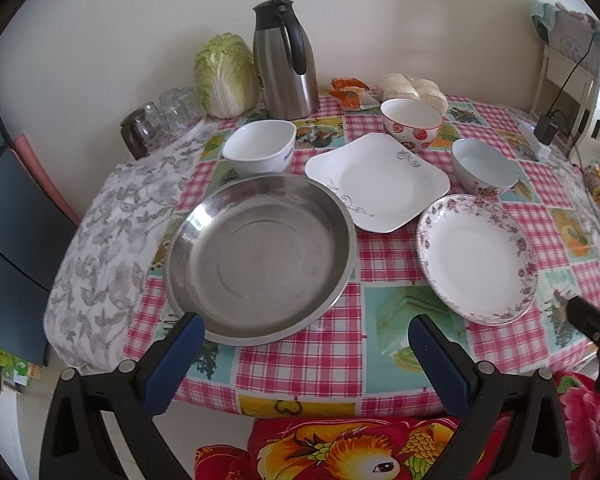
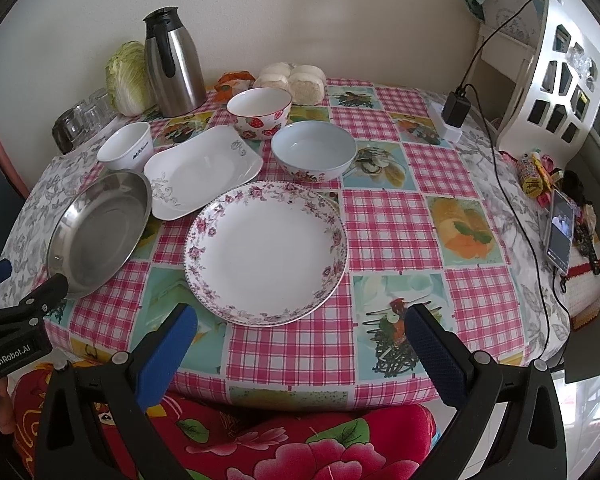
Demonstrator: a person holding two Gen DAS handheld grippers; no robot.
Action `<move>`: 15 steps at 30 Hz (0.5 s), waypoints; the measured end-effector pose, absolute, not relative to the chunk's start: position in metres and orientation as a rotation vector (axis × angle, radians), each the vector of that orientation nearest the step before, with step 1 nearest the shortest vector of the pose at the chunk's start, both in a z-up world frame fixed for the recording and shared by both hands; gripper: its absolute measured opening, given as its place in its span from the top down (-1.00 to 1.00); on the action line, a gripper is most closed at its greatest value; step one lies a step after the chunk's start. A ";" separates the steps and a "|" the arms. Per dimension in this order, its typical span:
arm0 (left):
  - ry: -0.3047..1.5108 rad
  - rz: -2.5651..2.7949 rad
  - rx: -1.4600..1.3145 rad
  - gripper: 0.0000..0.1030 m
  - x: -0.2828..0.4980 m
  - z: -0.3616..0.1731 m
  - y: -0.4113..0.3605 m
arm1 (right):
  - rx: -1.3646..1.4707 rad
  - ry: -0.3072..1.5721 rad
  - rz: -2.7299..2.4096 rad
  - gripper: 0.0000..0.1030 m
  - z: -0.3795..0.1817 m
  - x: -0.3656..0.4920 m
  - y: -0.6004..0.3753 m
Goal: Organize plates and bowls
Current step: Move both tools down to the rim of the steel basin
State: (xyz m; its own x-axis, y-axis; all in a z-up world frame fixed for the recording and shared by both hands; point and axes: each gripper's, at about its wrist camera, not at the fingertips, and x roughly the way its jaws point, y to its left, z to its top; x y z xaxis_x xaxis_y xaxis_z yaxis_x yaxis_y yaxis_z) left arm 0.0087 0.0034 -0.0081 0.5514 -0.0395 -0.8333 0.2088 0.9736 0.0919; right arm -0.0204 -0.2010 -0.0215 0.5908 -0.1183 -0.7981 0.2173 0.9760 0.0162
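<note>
Both tools empty: we see the left tool (image 1: 306, 354) and right tool (image 2: 300, 344) with fingers spread wide, held above the counter's (image 2: 384, 224) near edge. Only the right view shows a phone (image 2: 560, 232) at the far right. Steel pan (image 1: 260, 258) front left, floral-rimmed plate (image 2: 266, 252) beside it, square white plate (image 1: 376, 184) behind, touching the pan; three bowls behind.

Table (image 2: 384, 216), checked cloth: steel pan (image 1: 260, 256), 2 plates (image 2: 266, 252) (image 1: 376, 182), 3 bowls (image 1: 259, 146) (image 1: 412, 123) (image 2: 314, 151), thermos (image 1: 284, 60), cabbage (image 1: 224, 76).
</note>
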 end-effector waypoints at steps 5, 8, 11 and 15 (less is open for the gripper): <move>0.943 -0.140 0.153 -1.00 0.032 0.014 0.012 | 0.015 0.887 -0.148 -1.00 -0.006 -0.010 -0.192; 0.892 -0.145 0.093 -1.00 0.049 0.039 0.021 | -0.023 0.836 -0.135 -1.00 0.013 -0.002 -0.190; 0.817 -0.119 0.047 -1.00 0.067 0.063 0.028 | 0.006 0.777 -0.122 -1.00 0.038 0.012 -0.198; 0.764 -0.088 0.005 -1.00 0.089 0.078 0.035 | 0.060 0.688 -0.132 -1.00 0.067 0.030 -0.205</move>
State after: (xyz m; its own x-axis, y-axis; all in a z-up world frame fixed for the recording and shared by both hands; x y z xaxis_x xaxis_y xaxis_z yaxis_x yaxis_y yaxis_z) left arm 0.0893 0.0345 0.0781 0.7182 -0.0780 -0.6914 0.0813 0.9963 -0.0279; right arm 0.0296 -0.2054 0.0674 0.7644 -0.1017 -0.6366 0.1411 0.9899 0.0114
